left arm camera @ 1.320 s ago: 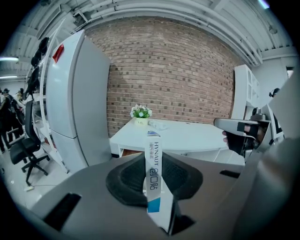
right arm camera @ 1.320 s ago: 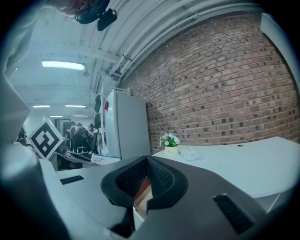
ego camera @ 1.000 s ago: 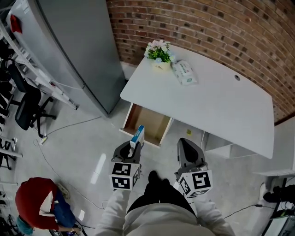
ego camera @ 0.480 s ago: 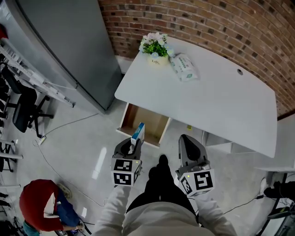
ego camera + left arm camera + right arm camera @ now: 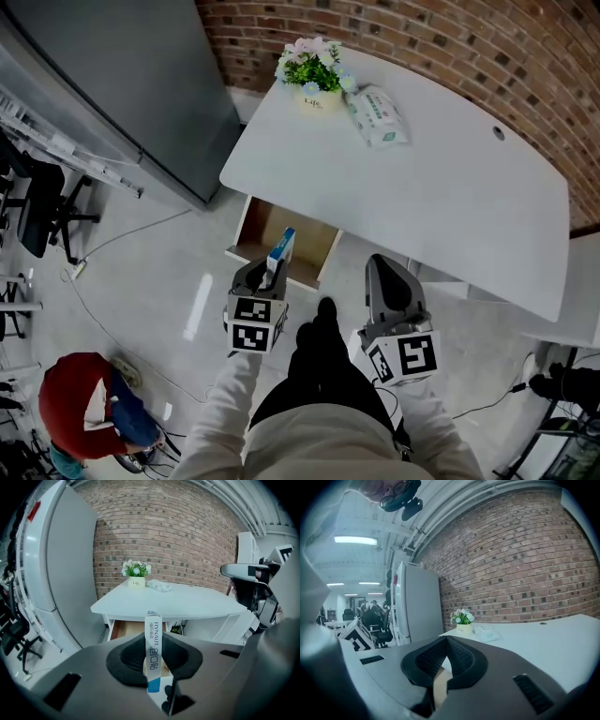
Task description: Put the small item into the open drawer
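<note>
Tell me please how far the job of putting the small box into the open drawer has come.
Done: the drawer stands open under the desk, and the left gripper is shut on the small box. In hand: the box is held upright in front of the drawer, not yet inside. Left: bring it over the drawer and release it.

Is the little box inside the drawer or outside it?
Outside: the left tongs hold the box upright, short of the open drawer.
</note>
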